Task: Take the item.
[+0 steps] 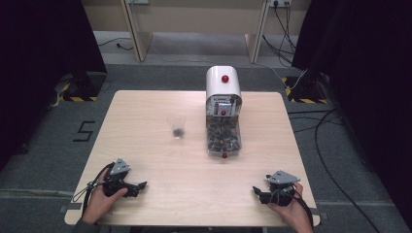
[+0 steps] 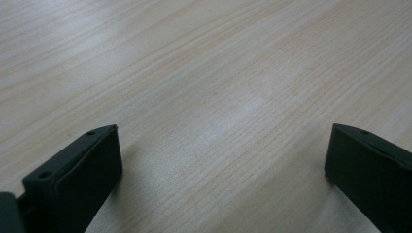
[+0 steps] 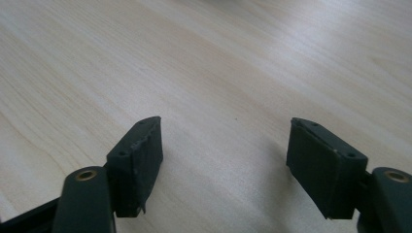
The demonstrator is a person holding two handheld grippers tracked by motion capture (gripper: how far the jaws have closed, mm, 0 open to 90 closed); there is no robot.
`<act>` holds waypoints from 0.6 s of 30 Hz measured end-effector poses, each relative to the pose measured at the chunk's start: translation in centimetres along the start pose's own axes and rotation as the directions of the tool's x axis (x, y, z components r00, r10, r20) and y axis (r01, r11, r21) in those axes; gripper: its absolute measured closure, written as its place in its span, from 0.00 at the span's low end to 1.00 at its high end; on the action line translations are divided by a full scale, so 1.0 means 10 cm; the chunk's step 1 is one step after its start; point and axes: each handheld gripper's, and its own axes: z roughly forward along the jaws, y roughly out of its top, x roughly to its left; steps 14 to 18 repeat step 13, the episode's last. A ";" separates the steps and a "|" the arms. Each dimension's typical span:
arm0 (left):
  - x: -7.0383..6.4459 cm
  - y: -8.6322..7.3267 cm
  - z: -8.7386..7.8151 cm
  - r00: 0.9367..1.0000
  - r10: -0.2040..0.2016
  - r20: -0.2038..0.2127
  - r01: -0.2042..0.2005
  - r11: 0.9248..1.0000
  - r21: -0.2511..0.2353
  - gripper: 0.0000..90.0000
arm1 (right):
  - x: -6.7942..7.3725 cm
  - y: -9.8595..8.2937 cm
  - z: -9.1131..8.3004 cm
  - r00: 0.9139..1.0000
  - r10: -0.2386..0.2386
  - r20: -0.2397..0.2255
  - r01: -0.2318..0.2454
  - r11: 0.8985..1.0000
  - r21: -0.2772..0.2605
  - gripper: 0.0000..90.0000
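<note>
A white dispenser (image 1: 223, 87) with a red knob and a clear bin of dark pieces stands at the table's far middle. Left of it is a clear plastic cup (image 1: 177, 125) with something dark at its bottom. My left gripper (image 1: 137, 188) rests near the front left edge, held by a hand, jaws wide apart with nothing between them. My right gripper (image 1: 259, 193) rests near the front right edge, also open and empty. In the left gripper view the left gripper (image 2: 223, 145) has bare wood between its jaws, and in the right gripper view so does the right gripper (image 3: 226, 141).
The light wooden table (image 1: 160, 160) has bare wood between the grippers and the cup. Black cables (image 1: 330, 145) run over the grey floor to the right. Dark curtains hang at both sides, and wooden furniture legs (image 1: 133, 34) stand behind the table.
</note>
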 end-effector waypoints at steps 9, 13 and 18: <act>0.00 0.00 0.00 1.000 0.000 -0.001 0.000 1.000 0.000 0.00 | -0.01 -0.04 0.02 0.999 0.039 -0.028 -0.039 0.999 -0.008 0.24; 0.00 0.00 0.00 1.000 0.000 -0.001 0.000 1.000 0.001 0.00 | -0.01 -0.04 0.02 0.999 0.043 -0.031 -0.043 0.999 -0.006 0.24; 0.00 0.00 0.00 1.000 0.000 -0.001 0.000 1.000 0.001 0.00 | -0.01 -0.04 0.02 0.999 0.043 -0.031 -0.043 0.999 -0.006 0.24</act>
